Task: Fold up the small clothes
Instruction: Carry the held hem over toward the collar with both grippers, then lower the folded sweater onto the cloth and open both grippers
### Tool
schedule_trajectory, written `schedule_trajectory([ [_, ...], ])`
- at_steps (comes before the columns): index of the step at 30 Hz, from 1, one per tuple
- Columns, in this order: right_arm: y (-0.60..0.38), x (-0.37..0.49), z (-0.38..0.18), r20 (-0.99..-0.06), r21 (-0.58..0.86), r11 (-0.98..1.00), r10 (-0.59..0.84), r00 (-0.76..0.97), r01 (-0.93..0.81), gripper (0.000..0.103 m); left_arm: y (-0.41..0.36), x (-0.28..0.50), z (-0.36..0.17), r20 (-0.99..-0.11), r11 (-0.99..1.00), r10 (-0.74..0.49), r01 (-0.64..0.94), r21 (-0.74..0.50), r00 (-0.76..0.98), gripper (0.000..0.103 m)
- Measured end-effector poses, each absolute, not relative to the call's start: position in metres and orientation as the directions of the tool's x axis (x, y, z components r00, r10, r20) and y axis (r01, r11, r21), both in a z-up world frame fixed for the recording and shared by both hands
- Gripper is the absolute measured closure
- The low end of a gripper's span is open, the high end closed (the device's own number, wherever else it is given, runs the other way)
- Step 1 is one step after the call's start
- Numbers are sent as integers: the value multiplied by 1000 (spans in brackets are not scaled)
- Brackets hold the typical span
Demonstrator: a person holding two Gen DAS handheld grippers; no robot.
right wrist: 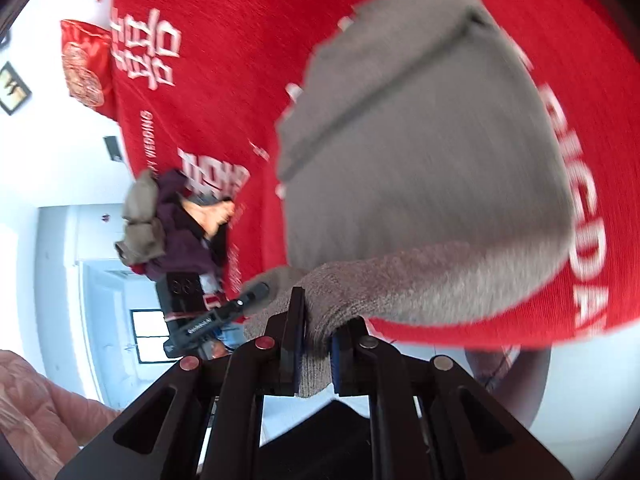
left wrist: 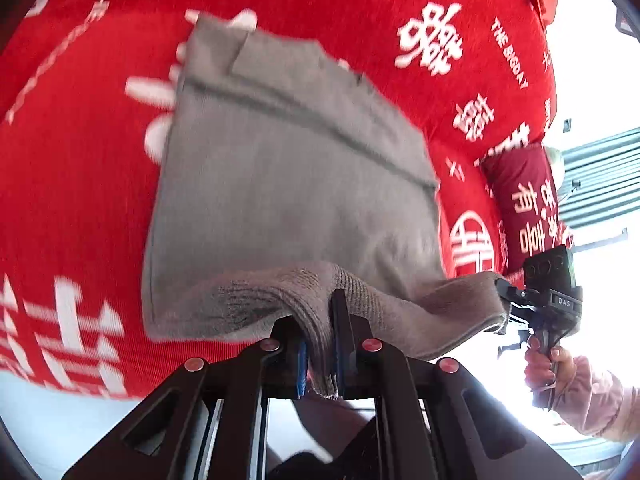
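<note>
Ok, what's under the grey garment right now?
The red bedspread with white lettering lies under the grey garment; whatever it covers is hidden. Both grippers, left and right, pinch its near edge.

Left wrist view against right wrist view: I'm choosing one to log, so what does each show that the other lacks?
Only the left wrist view shows the dark red printed cushion and the bare hand gripping the right gripper. Only the right wrist view shows the heap of brown and purple clothes. Both show the grey knitted garment clamped along its near edge, over the red printed cloth.
</note>
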State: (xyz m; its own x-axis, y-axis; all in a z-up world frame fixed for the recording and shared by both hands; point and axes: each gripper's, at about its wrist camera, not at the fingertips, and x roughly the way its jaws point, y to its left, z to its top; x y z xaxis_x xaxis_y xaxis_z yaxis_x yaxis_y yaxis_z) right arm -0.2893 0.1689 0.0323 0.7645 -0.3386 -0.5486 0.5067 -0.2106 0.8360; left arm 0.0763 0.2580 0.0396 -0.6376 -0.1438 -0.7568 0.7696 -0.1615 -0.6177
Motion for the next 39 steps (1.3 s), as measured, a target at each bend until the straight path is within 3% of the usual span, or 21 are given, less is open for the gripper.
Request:
schedule_trajectory([
  [7, 89, -307, 73, -514, 850, -107, -385, 766, 516, 92, 191, 63, 64, -738, -140, -253, 779, -612, -625, 92],
  [17, -28, -333, 85, -499, 847, -22, -375, 781, 531, 92, 90, 29, 75, -721, -121, -340, 788, -603, -604, 92],
  [23, -78, -358, 53, -533, 837, -75, -341, 774, 542, 92, 37, 18, 54, -750, -79, -347, 814, -575, -563, 92],
  [32, -119, -381, -39, -579, 813, -268, -291, 762, 516, 92, -2, 0, -3, -831, -7, -288, 868, -496, -477, 92],
  [37, -128, -388, -63, -585, 799, -354, -273, 763, 486, 87, -14, -6, -11, -866, 36, -265, 893, -449, -425, 92],
  [38, -130, -389, -63, -578, 803, -356, -275, 768, 477, 83, -16, -9, -7, -874, 25, -270, 905, -426, -404, 81],
  [39, -132, -390, -62, -569, 810, -353, -285, 771, 467, 79, -18, -10, -4, -879, 22, -277, 912, -411, -389, 60],
])
